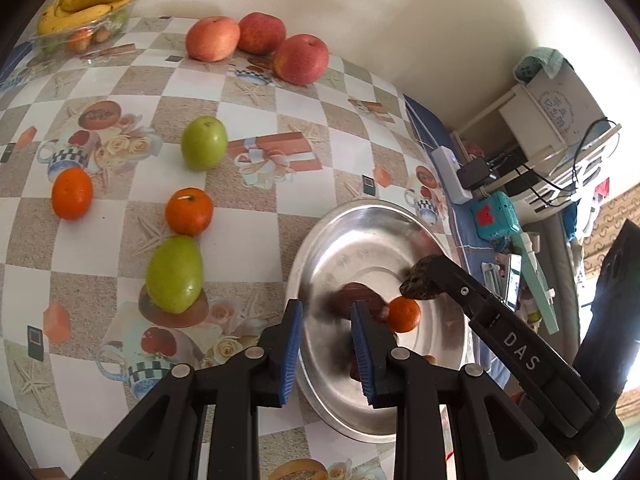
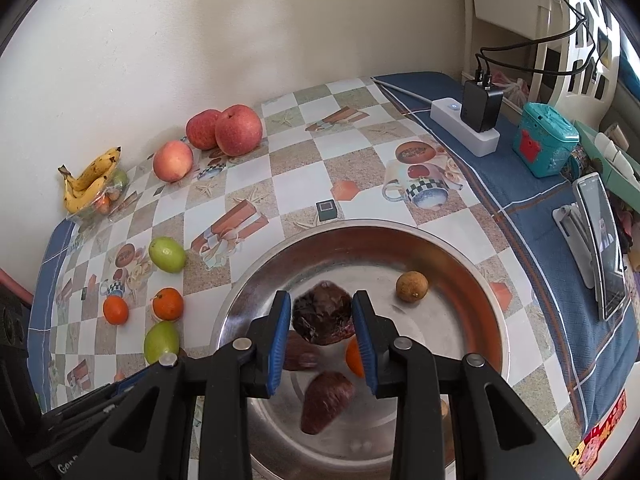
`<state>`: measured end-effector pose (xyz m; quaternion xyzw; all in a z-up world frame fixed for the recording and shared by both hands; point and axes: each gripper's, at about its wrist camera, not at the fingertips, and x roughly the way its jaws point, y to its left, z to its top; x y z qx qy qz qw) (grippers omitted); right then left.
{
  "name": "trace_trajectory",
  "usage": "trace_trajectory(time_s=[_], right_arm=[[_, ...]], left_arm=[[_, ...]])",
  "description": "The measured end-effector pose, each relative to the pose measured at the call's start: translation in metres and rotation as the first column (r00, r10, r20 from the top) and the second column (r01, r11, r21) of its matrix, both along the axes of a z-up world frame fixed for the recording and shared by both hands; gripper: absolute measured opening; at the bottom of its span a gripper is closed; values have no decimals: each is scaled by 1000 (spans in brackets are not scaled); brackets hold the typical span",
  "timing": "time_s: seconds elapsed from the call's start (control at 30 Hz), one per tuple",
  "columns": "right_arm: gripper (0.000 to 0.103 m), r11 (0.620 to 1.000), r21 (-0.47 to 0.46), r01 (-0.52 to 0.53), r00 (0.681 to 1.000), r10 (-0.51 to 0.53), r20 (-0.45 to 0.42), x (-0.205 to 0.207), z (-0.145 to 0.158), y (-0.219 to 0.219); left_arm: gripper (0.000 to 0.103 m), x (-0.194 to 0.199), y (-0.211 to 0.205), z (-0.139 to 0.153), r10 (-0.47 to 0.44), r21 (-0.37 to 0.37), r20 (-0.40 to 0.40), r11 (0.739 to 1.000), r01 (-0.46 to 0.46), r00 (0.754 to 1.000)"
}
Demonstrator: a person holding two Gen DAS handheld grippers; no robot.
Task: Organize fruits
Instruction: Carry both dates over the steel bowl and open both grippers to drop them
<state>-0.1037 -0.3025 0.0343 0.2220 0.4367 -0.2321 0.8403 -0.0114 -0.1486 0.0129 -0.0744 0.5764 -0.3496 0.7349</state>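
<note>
Now we see our right gripper [image 2: 322, 330] over the round steel bowl [image 2: 472, 264], its ribbed blue pads [image 2: 280, 344] closed against a dark, wrinkled brown fruit [image 2: 320, 314] at the centre of the right wrist frame. Below it in the bowl lie two more dark reddish-brown fruits [image 2: 326, 402], smooth and oval, a small orange [image 2: 354, 356] partly hidden by the right pad, and a small round tan fruit [image 2: 412, 287] toward the right.

In the left wrist view, our left gripper [image 1: 328, 354] hangs at the lower centre with its blue pads spread apart and nothing between them, over the bowl's near rim [image 1: 304, 384]. The other tool's black finger [image 1: 492, 312] reaches in from the lower right with the wrinkled fruit [image 1: 420, 282] at its tip, just above the small orange [image 1: 404, 314].

On the glossy checkered tablecloth [image 1: 248, 248] at left sit two smooth green fruits [image 1: 175, 274], one oval and one rounder [image 1: 204, 143], with two bright oranges [image 1: 189, 211] between and beside them. Three red apples [image 1: 301, 59] line the wall at the upper centre. At the upper left, yellow speckled bananas [image 1: 92, 2] rest on a clear plastic tray [image 1: 60, 40].
</note>
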Motion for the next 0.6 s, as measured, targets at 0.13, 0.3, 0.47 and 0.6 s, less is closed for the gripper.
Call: trace_trajectory(time_s=[0.13, 0.3, 0.47, 0.6], right_arm=[[34, 1000, -1, -2, 1000, 2, -3, 1, -1, 1], [34, 1000, -2, -10, 1000, 10, -9, 3, -2, 4], [34, 1000, -4, -25, 1000, 25, -18, 6, -3, 7], [34, 1000, -4, -30, 999, 30, -27, 7, -5, 9]], left_arm=[[28, 4, 6, -2, 26, 12, -7, 1000, -26, 1000], [28, 8, 12, -4, 51, 26, -9, 998, -51, 999], [28, 11, 14, -5, 64, 43, -3, 997, -64, 998], [28, 13, 17, -7, 77, 59, -4, 995, -76, 997]])
